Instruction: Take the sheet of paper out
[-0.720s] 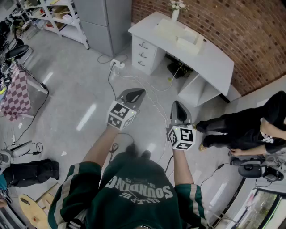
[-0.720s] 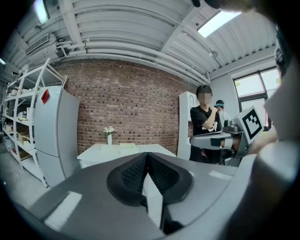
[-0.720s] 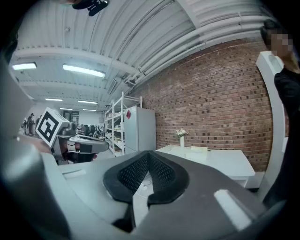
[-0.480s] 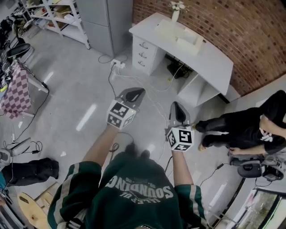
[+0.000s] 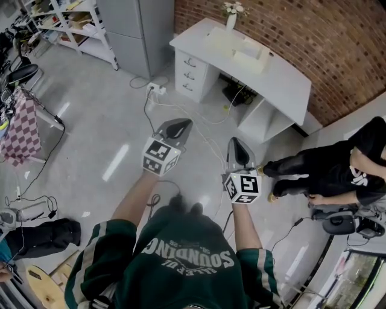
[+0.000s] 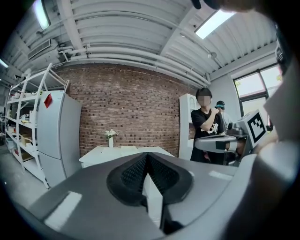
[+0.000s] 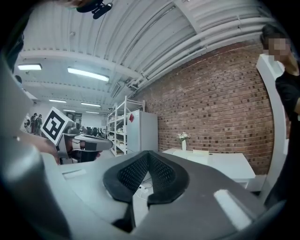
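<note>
Head view: left gripper and right gripper held side by side above grey floor, a gap between them, both pointing toward white desk set against brick wall. On desk top, vase of flowers at far end and pale flat things just beside it; sheet of paper not told apart among them, all well apart from both grippers. Person in black at right edge; power strip and cables on floor before desk. Left gripper view: black pads pressed together at tips, nothing between them, desk and vase beyond, person at right. Right gripper view: jaws likewise closed and empty, desk beyond at right, grey cabinet at left by brick wall.
</note>
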A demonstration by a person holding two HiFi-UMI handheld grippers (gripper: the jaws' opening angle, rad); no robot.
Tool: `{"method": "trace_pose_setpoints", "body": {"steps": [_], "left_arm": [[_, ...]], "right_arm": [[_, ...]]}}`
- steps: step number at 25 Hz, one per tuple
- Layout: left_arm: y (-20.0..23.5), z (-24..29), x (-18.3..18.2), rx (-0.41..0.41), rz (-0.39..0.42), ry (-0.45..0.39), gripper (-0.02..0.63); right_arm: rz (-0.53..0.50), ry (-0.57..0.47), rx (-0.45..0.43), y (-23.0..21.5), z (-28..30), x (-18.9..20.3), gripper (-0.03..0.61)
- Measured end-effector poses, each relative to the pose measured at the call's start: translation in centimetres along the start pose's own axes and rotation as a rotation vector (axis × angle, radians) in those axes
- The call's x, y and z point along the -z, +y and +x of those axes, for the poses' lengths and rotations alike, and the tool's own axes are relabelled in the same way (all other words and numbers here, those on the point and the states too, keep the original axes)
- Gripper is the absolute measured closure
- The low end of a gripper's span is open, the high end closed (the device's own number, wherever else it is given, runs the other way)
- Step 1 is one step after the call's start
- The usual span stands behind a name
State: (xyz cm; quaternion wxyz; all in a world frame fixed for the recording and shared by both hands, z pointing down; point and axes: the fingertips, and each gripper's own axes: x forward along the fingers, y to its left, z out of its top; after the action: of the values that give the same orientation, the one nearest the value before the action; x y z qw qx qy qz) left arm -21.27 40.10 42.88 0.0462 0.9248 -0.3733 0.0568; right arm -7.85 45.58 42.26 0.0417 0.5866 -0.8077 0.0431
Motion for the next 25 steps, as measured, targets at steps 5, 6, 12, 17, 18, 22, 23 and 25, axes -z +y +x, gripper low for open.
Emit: {"method": "trace_pose_setpoints", "body": {"steps": [5, 6, 12, 17, 18, 22, 23, 25], "left_arm": [[1.1, -0.2, 0.6, 0.001, -0.01, 0.026, 0.603], [1.2, -0.1, 0.6, 0.005, -0.01, 0.024, 0.603], [2.6, 0.2, 0.9, 0.036, 0.004, 0.028, 0.603], [3.7, 0.9, 1.5, 0.045, -0.003, 0.03, 0.603], [3.9, 1.2, 1.6, 0.046, -0.006, 0.031, 0.603], [4.9, 2.5, 1.6, 0.052, -0.014, 0.033, 0.603], [5.1, 2.8, 1.7, 0.054, -0.016, 0.035, 0.603], [5.6, 3.6, 2.1, 0.056, -0.019, 0.044, 0.603]], "right_arm": [[0.02, 0.017, 0.013, 0.5, 0.9, 0.5, 0.58], [0.019, 0.018, 0.017, 0.5, 1.1, 0.4, 0.58], [0.008, 0.007, 0.033, 1.1, 2.5, 0.0, 0.58], [0.008, 0.018, 0.046, 0.9, 3.7, 0.3, 0.58], [0.012, 0.021, 0.047, 0.8, 4.0, 0.4, 0.58], [0.021, 0.031, 0.049, 0.4, 5.6, 0.6, 0.58], [0.022, 0.034, 0.047, 0.3, 6.0, 0.7, 0.58], [0.026, 0.035, 0.047, -0.1, 6.9, 0.8, 0.58]]}}
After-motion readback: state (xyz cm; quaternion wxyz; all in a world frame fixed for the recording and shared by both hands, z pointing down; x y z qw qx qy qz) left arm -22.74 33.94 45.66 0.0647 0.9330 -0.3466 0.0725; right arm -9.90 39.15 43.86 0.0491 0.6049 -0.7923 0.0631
